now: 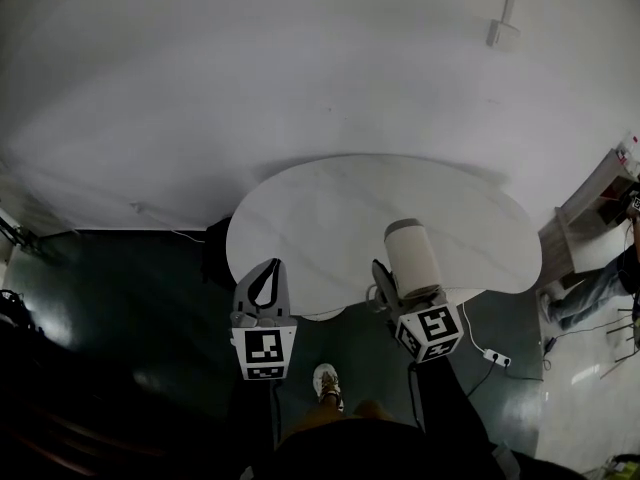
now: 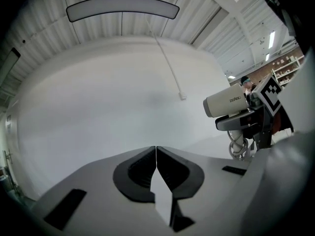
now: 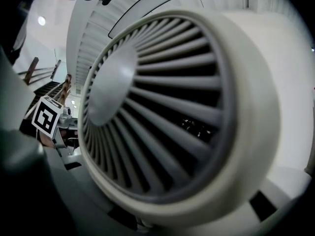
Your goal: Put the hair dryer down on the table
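- Up against the right gripper view's lens, saw the dryer (image 3: pixel 162 117): grey vaned rear grille in a pale rim, taking up nearly the whole frame.
- Found the right gripper (image 1: pixel 400 290) clamped on the dryer (image 1: pixel 412 256), holding it over the near edge of the white counter (image 1: pixel 320 208).
- From the left gripper view, saw the dryer (image 2: pixel 225 103) lying level atop that gripper, with a coiled cord (image 2: pixel 239 147) hanging beneath it.
- Found the left gripper (image 1: pixel 264 286) with jaws pressed together on nothing, tips at the counter's near edge, well apart from the dryer.
- Confirmed this in its own view: left gripper (image 2: pixel 156 159) with both dark pads (image 2: pixel 141 168) meeting along one line.
- Noted a shoe (image 1: pixel 327 380) on the dark floor (image 1: pixel 130 298) between the two grippers, and a power strip (image 1: pixel 497 356) on the floor to the right.
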A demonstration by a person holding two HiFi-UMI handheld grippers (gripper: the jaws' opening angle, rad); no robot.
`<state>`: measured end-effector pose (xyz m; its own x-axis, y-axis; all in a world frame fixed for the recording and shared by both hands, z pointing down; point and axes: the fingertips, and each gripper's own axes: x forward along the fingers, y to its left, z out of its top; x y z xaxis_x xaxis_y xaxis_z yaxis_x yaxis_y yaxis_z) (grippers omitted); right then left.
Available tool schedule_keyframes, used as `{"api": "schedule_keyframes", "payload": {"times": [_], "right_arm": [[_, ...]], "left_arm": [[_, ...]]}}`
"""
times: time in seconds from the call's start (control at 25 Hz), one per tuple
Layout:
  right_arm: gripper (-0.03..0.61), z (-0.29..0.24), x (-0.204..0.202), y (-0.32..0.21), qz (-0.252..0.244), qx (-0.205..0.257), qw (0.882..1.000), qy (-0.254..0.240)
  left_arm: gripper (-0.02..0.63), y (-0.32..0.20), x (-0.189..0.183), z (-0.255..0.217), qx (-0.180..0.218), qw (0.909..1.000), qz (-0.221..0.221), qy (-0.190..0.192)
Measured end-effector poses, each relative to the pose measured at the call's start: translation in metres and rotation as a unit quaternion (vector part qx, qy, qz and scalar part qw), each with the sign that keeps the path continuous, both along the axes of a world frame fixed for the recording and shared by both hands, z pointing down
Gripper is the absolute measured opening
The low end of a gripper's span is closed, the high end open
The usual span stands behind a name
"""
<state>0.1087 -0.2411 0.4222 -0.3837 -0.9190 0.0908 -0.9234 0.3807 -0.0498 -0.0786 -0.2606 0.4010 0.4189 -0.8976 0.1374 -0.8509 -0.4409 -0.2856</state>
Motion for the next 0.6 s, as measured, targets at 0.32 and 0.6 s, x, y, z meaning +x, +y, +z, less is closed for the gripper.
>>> {"api": "schedule_keyframes", "payload": {"times": [0.32, 0.6], "right_arm": [[0.193, 0.000, -0.033, -0.070, 0.015, 0.001, 1.000, -0.006], [0.193, 0.014, -0.046, -0.092, 0.021, -0.016, 1.000, 0.002]], "left_arm": [[0.018, -0.077, -0.030, 0.006, -0.007, 0.9999, 0.015, 0.000], [0.018, -0.106, -0.049, 0.019, -0.019, 0.9997, 0.017, 0.006]]}}
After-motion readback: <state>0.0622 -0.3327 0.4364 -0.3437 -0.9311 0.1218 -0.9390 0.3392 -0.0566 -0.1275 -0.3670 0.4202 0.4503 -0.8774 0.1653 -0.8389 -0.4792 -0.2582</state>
